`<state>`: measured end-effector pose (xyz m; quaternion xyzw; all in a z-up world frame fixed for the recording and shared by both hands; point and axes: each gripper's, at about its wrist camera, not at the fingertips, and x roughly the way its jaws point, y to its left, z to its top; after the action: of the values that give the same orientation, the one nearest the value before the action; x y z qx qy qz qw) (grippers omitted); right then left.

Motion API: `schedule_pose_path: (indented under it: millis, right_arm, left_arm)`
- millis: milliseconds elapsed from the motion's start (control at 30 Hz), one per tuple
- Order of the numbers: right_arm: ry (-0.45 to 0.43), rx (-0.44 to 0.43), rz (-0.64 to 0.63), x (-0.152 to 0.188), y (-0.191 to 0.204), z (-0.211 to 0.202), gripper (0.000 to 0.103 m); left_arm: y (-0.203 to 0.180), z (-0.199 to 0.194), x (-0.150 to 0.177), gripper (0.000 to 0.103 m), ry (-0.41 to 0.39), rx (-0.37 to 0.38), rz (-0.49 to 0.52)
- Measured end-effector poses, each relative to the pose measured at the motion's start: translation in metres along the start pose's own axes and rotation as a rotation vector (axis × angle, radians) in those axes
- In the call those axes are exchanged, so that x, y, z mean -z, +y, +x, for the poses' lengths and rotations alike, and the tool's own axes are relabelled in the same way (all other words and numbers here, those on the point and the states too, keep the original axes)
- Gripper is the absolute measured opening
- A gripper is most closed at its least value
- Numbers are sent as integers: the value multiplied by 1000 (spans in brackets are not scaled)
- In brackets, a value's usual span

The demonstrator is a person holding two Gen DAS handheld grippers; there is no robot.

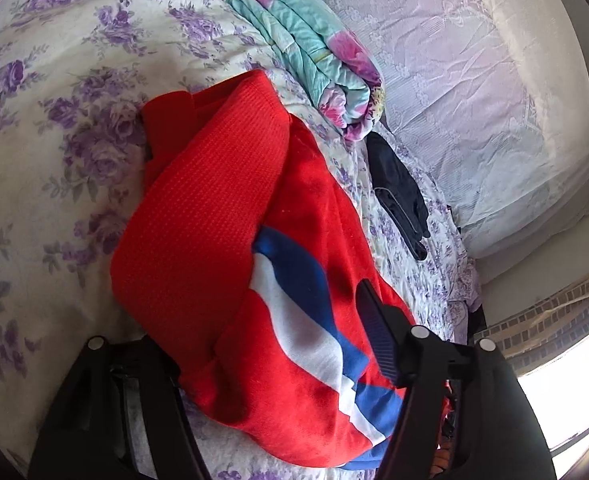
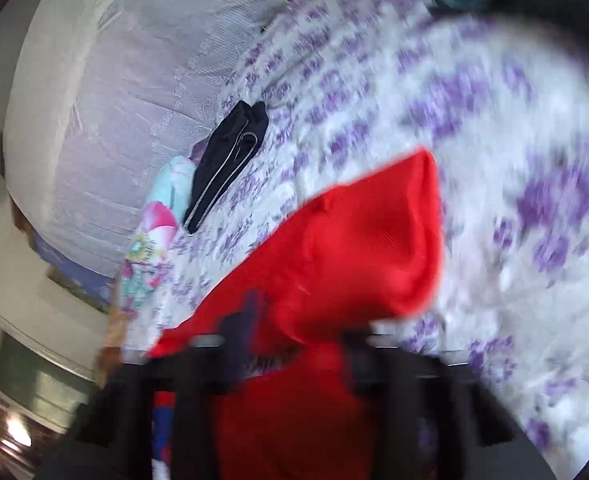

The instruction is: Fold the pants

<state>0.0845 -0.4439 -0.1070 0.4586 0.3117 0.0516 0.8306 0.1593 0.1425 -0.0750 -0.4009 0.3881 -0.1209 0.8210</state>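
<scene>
Folding is the step in hand: the red fleece pants with a blue and white stripe (image 1: pixel 230 240) are lying bunched on the white bedspread with purple flowers (image 1: pixel 54 100), one part already doubled over.

The left gripper (image 1: pixel 254 344) is straddling the stripe end at 6 o'clock; its jaws are standing part-way apart, and I cannot tell if they are pinching the cloth.

The right gripper (image 2: pixel 294 336) is clenching red fabric at 6 o'clock of its blurred view.

Next, I judge, both hands need to carry this end over evenly.

Room is lying open toward 9 o'clock; at 1 o'clock the folded turquoise flowered quilt (image 1: pixel 306 52) and the dark navy garment (image 1: pixel 398 192) are crowding the edge.
</scene>
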Motion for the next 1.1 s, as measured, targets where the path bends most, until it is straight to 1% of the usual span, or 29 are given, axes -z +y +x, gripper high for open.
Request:
schedule_pose_path:
  millis: [33,67,100,133,200,300,333,367,400,433,467,500,533,567,600,667,733,800,833,900,933,1000,1033,1067,1100]
  right_arm:
    - [21,-46,76,-2,-14,2,15]
    - [21,-78,106,-3,-18,0,14]
    - [17,-99,113,-5,-19,-4,14]
    - [8,-107,93,-8,-15,-10,14]
    - [-20,-105,29,-13,-6,-26,14]
    - [-90,-105,-14,-34,-2,-67,12]
    - [-135,-87,-25,-46,-3,-86,11]
    - [-187,-64,-38,-58,-5,-104,11]
    - [-211,-36,-64,-70,-5,-116,11]
    - [-185,-4,-107,-81,-3,-119,15]
    - [-126,37,-138,-90,-5,-117,37]
    - [-61,65,-118,-97,-12,-113,50]
    - [-54,81,-62,-94,-22,-115,65]
    - [-85,92,-12,-86,-32,-122,66]
    - [-85,86,-15,-75,-36,-127,66]
    - [-44,72,-60,-51,-40,-132,66]
    - [-24,72,-61,-21,-46,-138,66]
    - [41,37,-74,8,-45,-132,66]
    - [51,47,-95,17,-41,-130,67]
    - [40,72,-147,31,-28,-125,76]
    - [50,58,-165,33,-21,-117,79]
    - [81,39,-163,31,-15,-99,77]
    - [87,30,-168,31,-11,-88,64]
    - [87,17,-179,29,-10,-80,33]
    - [96,-3,-166,26,-13,-69,21]
  left_arm:
    - [0,-1,2,47,1,-4,-3]
    - [1,-2,3,42,8,4,-9]
    - [1,-4,4,32,11,16,-16]
    - [2,-8,5,27,14,45,-30]
    - [-1,-17,10,22,11,86,-29]
    - [-25,-35,26,20,15,100,53]
    - [-39,-40,36,19,35,116,94]
    - [-47,-41,43,19,52,137,110]
    - [-54,-40,51,19,76,166,124]
    - [-59,-38,57,19,82,179,129]
    - [-60,-37,60,19,72,173,131]
    - [-61,-36,62,19,54,154,136]
    - [-58,-33,62,19,43,136,133]
    - [-52,-31,61,19,46,142,107]
    - [-45,-31,59,19,50,157,74]
    - [-37,-34,54,19,49,150,55]
    - [-33,-39,51,19,41,119,58]
    - [-30,-41,48,19,36,90,62]
    - [-28,-40,48,19,36,82,63]
    - [-23,-40,49,19,38,78,51]
    - [-19,-39,48,19,39,83,32]
    - [-15,-43,47,19,29,86,13]
    - [-15,-48,47,19,20,83,13]
    - [-15,-52,45,19,10,74,18]
    - [-15,-56,43,19,0,61,19]
